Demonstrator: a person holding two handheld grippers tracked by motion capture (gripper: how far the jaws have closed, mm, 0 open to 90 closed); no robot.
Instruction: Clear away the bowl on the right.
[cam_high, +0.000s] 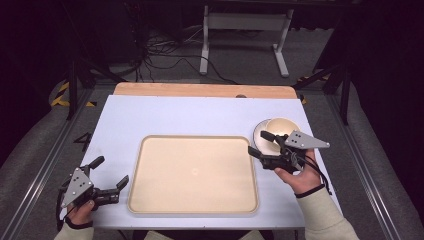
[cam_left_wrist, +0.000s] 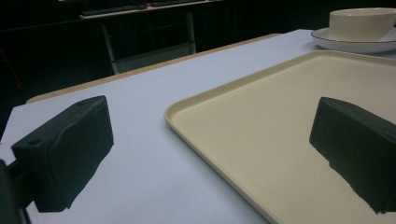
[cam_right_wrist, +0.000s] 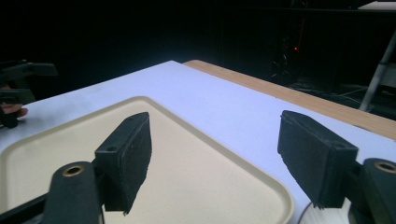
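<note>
1. Right gripper (cam_high: 261, 143) hangs with its jaws spread wide and nothing between them, held over the tray's right edge just in front of the bowl (cam_high: 281, 129).
2. That cream bowl sits on a white plate (cam_high: 258, 135) at the right of the table, touching neither gripper.
3. Left gripper (cam_high: 109, 172) is likewise released, jaws apart and empty, at the table's near left corner beside the tray (cam_high: 192, 172).
4. Under everything lies a pale blue mat (cam_high: 170, 115) on the table.
</note>
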